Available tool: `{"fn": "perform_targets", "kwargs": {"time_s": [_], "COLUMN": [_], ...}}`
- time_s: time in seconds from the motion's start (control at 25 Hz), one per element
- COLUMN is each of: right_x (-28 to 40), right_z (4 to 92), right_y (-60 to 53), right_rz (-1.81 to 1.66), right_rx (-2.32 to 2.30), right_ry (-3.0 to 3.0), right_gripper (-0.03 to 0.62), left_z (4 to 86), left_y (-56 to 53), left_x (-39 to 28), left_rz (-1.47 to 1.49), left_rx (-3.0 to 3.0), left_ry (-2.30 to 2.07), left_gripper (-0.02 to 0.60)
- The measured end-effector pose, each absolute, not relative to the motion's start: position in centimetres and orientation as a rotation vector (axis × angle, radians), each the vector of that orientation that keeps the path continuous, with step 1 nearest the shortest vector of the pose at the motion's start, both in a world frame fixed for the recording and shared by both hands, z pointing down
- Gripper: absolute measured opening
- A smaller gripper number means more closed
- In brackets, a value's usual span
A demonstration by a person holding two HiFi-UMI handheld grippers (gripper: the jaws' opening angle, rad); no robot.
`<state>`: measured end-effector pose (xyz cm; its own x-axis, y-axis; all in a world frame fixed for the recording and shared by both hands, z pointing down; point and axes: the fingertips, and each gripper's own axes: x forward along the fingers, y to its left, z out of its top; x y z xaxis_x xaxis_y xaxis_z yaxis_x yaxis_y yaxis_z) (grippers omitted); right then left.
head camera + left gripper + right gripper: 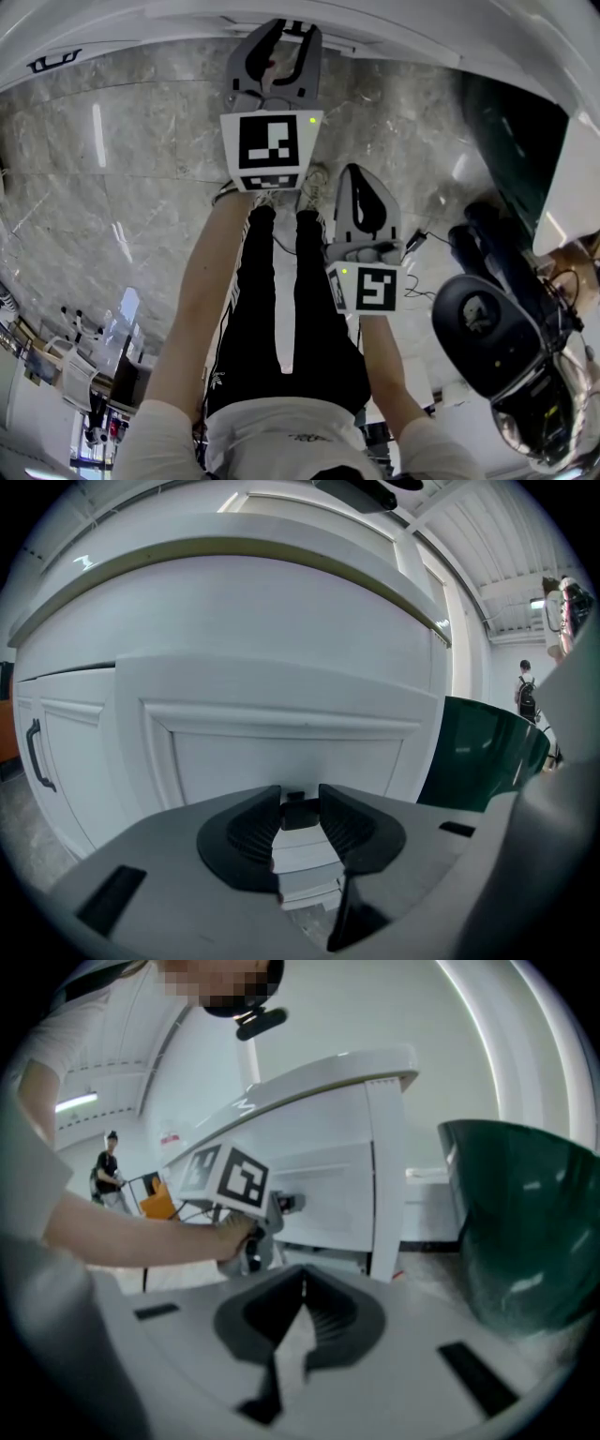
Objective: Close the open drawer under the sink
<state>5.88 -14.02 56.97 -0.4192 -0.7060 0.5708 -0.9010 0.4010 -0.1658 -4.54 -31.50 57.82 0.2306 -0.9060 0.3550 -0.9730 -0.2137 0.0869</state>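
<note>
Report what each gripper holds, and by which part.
The left gripper grips the white drawer by the small dark handle on its front panel. The right gripper holds nothing, its jaws together.

We look along our grey right gripper (303,1279): its dark ribbed jaws meet at the tips with nothing between them. Farther off, a bare arm (131,1237) comes in from the left, holding the grey left gripper (284,1203) with its tip at the white panelled drawer front (328,1190) of a white cabinet (328,1101). A dark green plastic bin (520,1232) stands near, on the right.
</note>
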Motion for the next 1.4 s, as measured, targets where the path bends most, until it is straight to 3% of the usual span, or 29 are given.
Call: {"fn": "perform_targets", "kwargs": {"time_s": [0.4, 0.56, 0.96, 1.4], "right_x": [5.9, 6.0, 6.6, 7.1], "right_z": [58.1, 58.2, 58.3, 48.1], "right_y": [-11.4, -11.0, -8.9, -13.1], "right_rz": [0.671, 0.681, 0.676, 0.446], "right_rx": [1.359, 1.376, 1.336, 1.400], "right_ry": [-2.238, -2.224, -2.239, -2.340], "right_gripper": [0.029, 0.029, 0.029, 0.029], "left_z": [57.9, 57.9, 57.4, 49.0], "left_y": [-31.5, -31.5, -28.8, -24.5], "left_x": [-4.3, -3.8, -4.6, -5.1], "left_rz": [0.305, 0.294, 0.263, 0.212], "left_rx": [2.241, 2.237, 2.168, 2.134], "left_ry": [-1.727, -1.674, -1.702, -1.720], "left_gripper": [0.149, 0.195, 0.196, 0.174]}}
